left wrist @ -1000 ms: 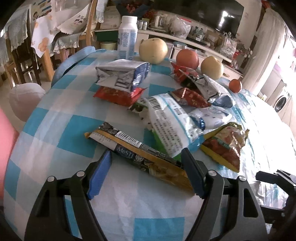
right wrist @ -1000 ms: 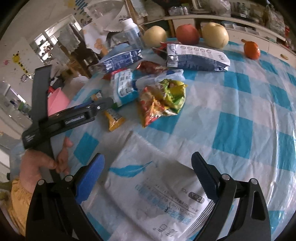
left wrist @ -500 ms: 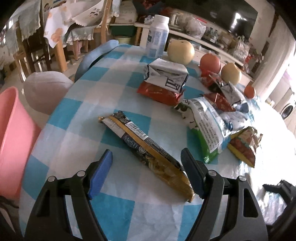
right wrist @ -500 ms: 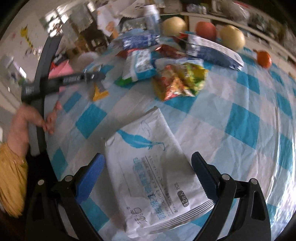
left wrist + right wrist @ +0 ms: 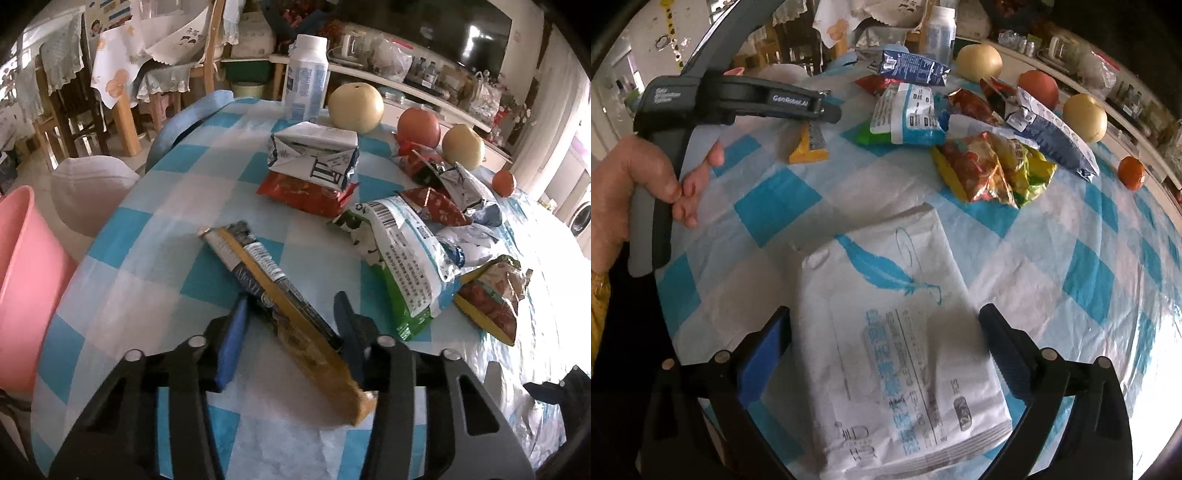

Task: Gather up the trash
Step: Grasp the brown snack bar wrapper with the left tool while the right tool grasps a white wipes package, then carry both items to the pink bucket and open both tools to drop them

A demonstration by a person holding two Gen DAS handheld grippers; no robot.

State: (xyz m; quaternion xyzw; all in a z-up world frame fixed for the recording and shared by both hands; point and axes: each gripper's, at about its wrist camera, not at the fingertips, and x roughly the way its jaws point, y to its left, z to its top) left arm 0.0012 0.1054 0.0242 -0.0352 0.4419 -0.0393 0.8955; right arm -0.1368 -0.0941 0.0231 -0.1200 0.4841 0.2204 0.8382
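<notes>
The left gripper has just been closing its fingers around the long black-and-gold snack wrapper, apparently to bin it, while the right gripper, fingers wide and empty, straddles the white tissue pack.

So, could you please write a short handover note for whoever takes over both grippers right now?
Left gripper: jaws have just been closing around the long black-and-gold wrapper; firm grip unclear.
Right gripper: open, straddling the white tissue pack, not gripping.
Other wrappers lie mid-table beside the fruit.
Pink bin stands at the table's left edge.
Done: nothing visibly binned.
Left: all wrappers.
</notes>
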